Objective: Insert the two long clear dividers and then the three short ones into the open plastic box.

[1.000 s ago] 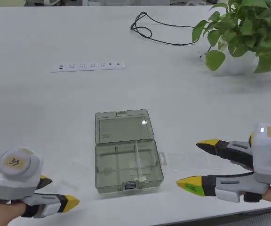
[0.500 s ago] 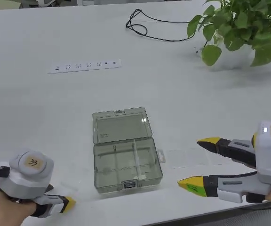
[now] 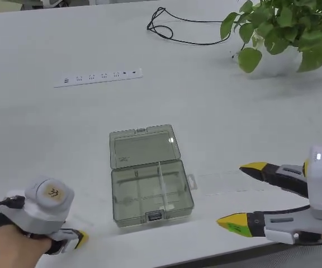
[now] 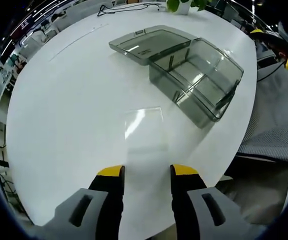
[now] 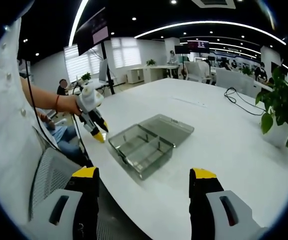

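Note:
The open smoky plastic box (image 3: 152, 192) lies in the middle of the white table, its lid (image 3: 144, 146) laid flat behind it. A clear divider (image 3: 161, 180) stands lengthwise inside. Faint clear dividers (image 3: 219, 182) lie flat just right of the box. My left gripper (image 3: 74, 237) is at the front left, open, jaws tilted down at the table. In the left gripper view its jaws (image 4: 148, 171) stand just short of a small clear divider (image 4: 144, 127), with the box (image 4: 196, 80) beyond. My right gripper (image 3: 242, 195) is wide open right of the box, holding nothing.
A white power strip (image 3: 96, 77) lies at the back left, a black cable (image 3: 178, 30) at the back, and a potted plant (image 3: 284, 28) at the back right. The table's front edge (image 3: 166, 258) runs close behind both grippers.
My left gripper has tipped its jaws down toward the table at the front left. The right gripper has drifted slightly right and down. The head camera has shifted a little.

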`<state>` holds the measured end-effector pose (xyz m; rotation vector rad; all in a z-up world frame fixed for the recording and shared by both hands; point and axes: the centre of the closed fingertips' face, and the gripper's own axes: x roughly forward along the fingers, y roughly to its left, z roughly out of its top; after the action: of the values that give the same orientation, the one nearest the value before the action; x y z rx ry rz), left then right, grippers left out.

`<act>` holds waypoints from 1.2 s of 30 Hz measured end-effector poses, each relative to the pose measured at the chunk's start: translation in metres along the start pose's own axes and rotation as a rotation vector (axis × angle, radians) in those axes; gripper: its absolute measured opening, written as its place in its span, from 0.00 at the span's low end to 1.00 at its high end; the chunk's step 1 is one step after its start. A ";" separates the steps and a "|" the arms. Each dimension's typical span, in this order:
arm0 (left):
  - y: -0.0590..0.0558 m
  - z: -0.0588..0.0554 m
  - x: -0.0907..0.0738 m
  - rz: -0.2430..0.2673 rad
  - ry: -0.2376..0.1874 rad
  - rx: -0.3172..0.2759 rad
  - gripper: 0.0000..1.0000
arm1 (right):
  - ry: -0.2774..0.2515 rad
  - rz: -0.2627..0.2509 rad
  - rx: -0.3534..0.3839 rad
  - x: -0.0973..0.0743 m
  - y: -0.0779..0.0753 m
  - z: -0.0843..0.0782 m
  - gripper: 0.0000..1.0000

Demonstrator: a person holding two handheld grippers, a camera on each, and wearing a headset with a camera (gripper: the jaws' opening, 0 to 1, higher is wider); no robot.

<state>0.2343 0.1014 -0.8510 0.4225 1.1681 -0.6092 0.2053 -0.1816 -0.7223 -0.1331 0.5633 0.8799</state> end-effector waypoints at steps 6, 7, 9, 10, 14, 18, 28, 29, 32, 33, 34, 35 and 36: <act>0.000 0.000 0.000 -0.009 0.027 0.029 0.32 | 0.022 -0.013 -0.018 -0.003 -0.002 -0.009 0.74; 0.000 0.000 0.000 -0.009 0.031 0.026 0.32 | 0.020 -0.017 -0.015 -0.004 -0.003 -0.009 0.74; -0.001 0.000 0.000 -0.010 0.042 0.028 0.32 | 0.016 -0.022 -0.011 -0.005 -0.004 -0.009 0.74; -0.001 0.000 0.000 -0.012 0.046 0.034 0.32 | 0.015 -0.025 -0.009 -0.005 -0.004 -0.010 0.74; -0.001 -0.001 0.000 -0.021 0.059 0.039 0.32 | 0.010 -0.032 -0.004 -0.006 -0.004 -0.010 0.74; 0.000 0.001 -0.001 -0.047 0.058 0.006 0.31 | 0.006 -0.034 0.000 -0.007 -0.004 -0.009 0.74; -0.001 0.000 -0.003 -0.083 0.043 -0.040 0.30 | 0.009 -0.035 0.001 -0.006 -0.002 -0.008 0.74; -0.001 -0.001 -0.004 -0.084 0.041 -0.042 0.30 | 0.009 -0.034 0.002 -0.005 -0.001 -0.008 0.74; -0.002 -0.001 -0.007 -0.095 0.017 -0.085 0.30 | 0.012 -0.031 0.002 -0.005 0.000 -0.008 0.74; -0.003 -0.001 -0.008 -0.098 0.009 -0.098 0.30 | 0.014 -0.030 -0.001 -0.005 0.000 -0.008 0.74; -0.001 -0.001 -0.007 -0.102 0.002 -0.109 0.30 | 0.015 -0.029 0.000 -0.004 0.000 -0.007 0.74; 0.000 0.000 -0.009 -0.106 -0.010 -0.126 0.30 | 0.015 -0.028 0.001 -0.004 0.000 -0.007 0.74; -0.001 0.000 -0.011 -0.109 -0.018 -0.136 0.30 | 0.016 -0.027 -0.002 -0.004 0.000 -0.006 0.74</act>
<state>0.2312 0.1034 -0.8407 0.2381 1.2128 -0.6223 0.2006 -0.1860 -0.7256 -0.1489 0.5746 0.8538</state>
